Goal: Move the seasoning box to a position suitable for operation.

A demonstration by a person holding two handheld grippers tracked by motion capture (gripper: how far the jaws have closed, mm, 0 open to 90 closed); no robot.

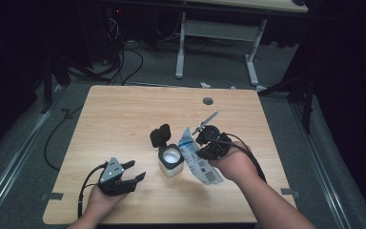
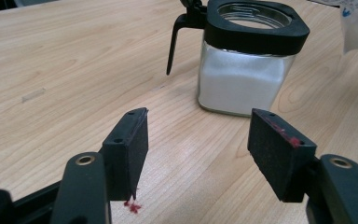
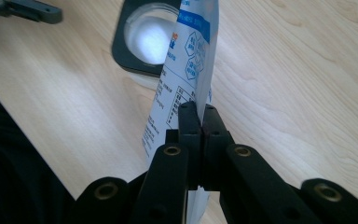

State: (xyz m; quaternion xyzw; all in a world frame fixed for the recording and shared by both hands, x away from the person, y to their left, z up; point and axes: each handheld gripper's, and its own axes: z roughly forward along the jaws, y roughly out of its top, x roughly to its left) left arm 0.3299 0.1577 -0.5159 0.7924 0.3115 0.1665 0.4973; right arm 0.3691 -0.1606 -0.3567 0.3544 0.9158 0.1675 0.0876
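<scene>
On the wooden table [image 1: 124,114], toward its near middle, stands a square glass jar [image 1: 170,161] of white powder, its black hinged lid [image 1: 160,135] flipped up behind it. Just right of the jar, a white-and-blue packet [image 1: 198,157] is clamped between the pressed-together jaws of the right gripper [image 3: 198,116], its top edge leaning over the jar's open mouth. The left gripper [image 1: 133,175] sits near the table's front edge, apart from the jar, jaws spread wide with nothing between them, pointing toward the jar.
</scene>
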